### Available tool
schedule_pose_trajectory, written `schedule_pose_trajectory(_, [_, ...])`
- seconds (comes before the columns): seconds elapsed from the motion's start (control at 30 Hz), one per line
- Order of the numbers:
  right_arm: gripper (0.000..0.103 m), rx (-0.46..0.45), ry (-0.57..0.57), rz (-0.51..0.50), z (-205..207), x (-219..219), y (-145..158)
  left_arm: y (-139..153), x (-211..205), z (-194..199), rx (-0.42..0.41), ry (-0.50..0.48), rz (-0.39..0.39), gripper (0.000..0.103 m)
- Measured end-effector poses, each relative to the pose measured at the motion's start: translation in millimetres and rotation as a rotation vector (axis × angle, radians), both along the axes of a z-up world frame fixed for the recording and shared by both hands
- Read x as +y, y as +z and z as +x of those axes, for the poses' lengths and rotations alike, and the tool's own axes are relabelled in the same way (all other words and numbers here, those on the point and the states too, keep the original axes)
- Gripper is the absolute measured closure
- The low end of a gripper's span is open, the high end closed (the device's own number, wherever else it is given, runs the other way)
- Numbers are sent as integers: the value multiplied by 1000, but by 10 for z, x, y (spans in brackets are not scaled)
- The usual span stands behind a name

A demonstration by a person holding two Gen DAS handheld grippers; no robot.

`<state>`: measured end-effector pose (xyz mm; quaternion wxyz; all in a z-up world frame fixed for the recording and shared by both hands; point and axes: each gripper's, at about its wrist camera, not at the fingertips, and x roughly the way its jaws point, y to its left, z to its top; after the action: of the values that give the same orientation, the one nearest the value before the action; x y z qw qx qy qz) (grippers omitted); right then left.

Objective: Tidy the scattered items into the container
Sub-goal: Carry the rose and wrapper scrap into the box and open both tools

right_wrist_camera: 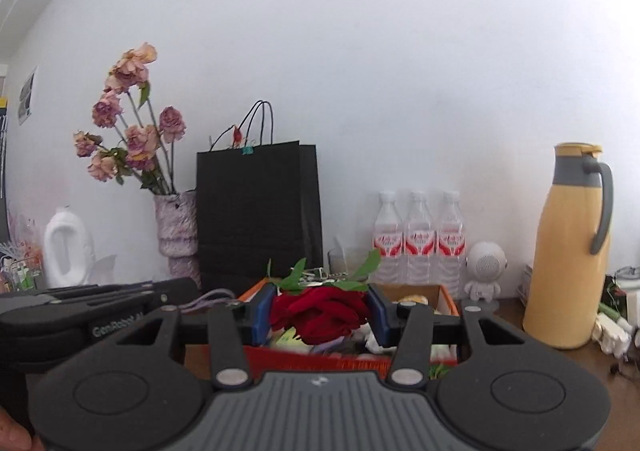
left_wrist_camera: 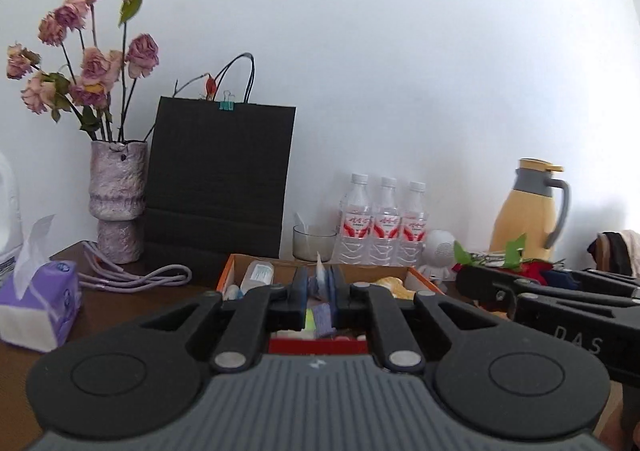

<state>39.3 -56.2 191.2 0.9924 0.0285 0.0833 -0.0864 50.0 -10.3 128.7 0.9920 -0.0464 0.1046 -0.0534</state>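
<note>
Both grippers are up over the box (left_wrist_camera: 236,265) now — an orange-edged cardboard container on the brown surface (left_wrist_camera: 120,303), already carrying a small bottle (left_wrist_camera: 258,275) and a jumble of bits. The right gripper (right_wrist_camera: 320,311) has its blue pads pressed on a red fabric rose (right_wrist_camera: 320,309), green leaves (right_wrist_camera: 366,265) poking out above, held right over the box. The left gripper (left_wrist_camera: 320,285) is nearly closed, pinching something thin and whitish (left_wrist_camera: 320,271) — possibly a small packet, though the view is too tight to say.

So plenty is in, 2 more items look ready to drop, and some clutter sits at the far right by the yellow jug (right_wrist_camera: 568,251).

Writing: "DAS" on one gripper body, "GenRobot" on the other. The 3 water bottles (right_wrist_camera: 418,243) wear red-and-white labels, unreadable from here.
</note>
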Motion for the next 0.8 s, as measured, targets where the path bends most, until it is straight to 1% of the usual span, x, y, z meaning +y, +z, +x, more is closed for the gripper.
schedule_pose_trajectory(0.1, [56,10,-7,6,684,-319,165,136,-147,762,15,39,30,92])
schedule_pose_trajectory(0.17, [57,44,-8,23,1133,-538,263,197,-194,1174,57,48,33,92])
schedule_pose_trajectory(0.23, [57,74,-6,45,1421,-704,316,228,-219,1450,72,58,36,92])
schedule_pose_trajectory(0.3, [57,121,2,82,1664,-859,337,238,-239,1693,112,47,56,92])
schedule_pose_trajectory(0.33, [56,161,0,78,1799,-919,328,222,-249,1817,148,35,58,92])
schedule_pose_trajectory(0.37, [56,216,15,78,1930,-968,320,193,-229,1984,208,-2,63,92])
schedule_pose_trajectory(0.4, [56,295,47,100,2095,-1029,283,153,-190,2148,268,-34,48,92])
schedule_pose_trajectory(0.43, [57,363,69,119,2237,-1093,252,104,-148,2308,332,-43,35,92])
schedule_pose_trajectory(0.47, [57,472,80,134,2436,-1154,193,39,-114,2500,417,-62,30,92])
schedule_pose_trajectory(0.53, [57,631,96,167,2706,-1261,65,-114,-46,2837,590,-111,-17,92])
schedule_pose_trajectory(0.57, [57,702,97,172,2832,-1296,-6,-186,-42,2979,663,-146,-29,92])
schedule_pose_trajectory(0.6, [57,752,100,178,2928,-1327,-80,-233,-49,3046,687,-151,-31,92])
schedule_pose_trajectory(0.67, [57,821,99,196,3085,-1376,-237,-311,-85,3119,681,-147,10,92])
schedule_pose_trajectory(0.8, [57,927,115,283,3311,-1415,-626,-598,-122,3343,788,-107,84,92])
